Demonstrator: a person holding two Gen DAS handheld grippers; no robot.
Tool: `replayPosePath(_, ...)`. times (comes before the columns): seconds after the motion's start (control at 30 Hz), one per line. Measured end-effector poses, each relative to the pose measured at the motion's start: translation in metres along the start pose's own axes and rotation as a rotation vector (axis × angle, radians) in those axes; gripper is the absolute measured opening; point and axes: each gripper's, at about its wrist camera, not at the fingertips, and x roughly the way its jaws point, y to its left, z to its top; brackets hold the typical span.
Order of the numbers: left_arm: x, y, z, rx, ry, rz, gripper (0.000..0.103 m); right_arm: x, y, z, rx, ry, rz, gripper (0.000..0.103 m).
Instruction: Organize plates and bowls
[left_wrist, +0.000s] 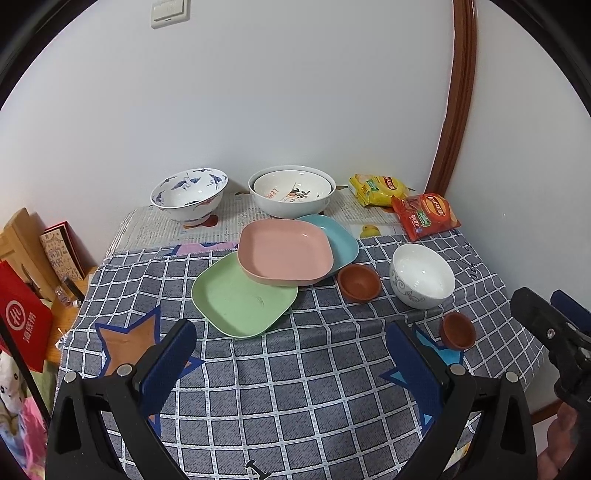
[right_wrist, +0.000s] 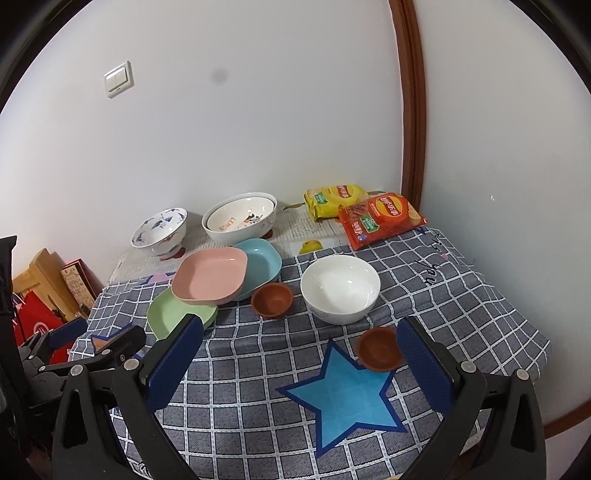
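A pink square plate (left_wrist: 284, 254) lies overlapping a green plate (left_wrist: 240, 299) and a blue plate (left_wrist: 338, 240) at the table's middle. Two small brown bowls (left_wrist: 359, 283) (left_wrist: 457, 330) and a white bowl (left_wrist: 423, 275) sit to the right. A blue-patterned bowl (left_wrist: 189, 194) and a large white bowl (left_wrist: 291, 192) with a smaller bowl nested inside stand at the back. My left gripper (left_wrist: 291, 350) is open and empty above the front of the cloth. My right gripper (right_wrist: 299, 347) is open and empty, with the near brown bowl (right_wrist: 378, 352) beside its right finger.
Two snack bags, yellow (left_wrist: 376, 188) and red (left_wrist: 424, 214), lie at the back right on newspaper. A checked cloth (left_wrist: 295, 387) covers the table. Boxes and a red bag (left_wrist: 22, 314) stand off the left edge. Walls close the back and right.
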Motion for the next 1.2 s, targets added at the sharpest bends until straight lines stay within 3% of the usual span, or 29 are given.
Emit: replayPosePath(1.2, -0.006, -0.002, 0.023, 0.052, -0.048, 0.001, 0.103, -0.013, 0.012, 0.008, -0.044, -0.054, -0.073, 0.103)
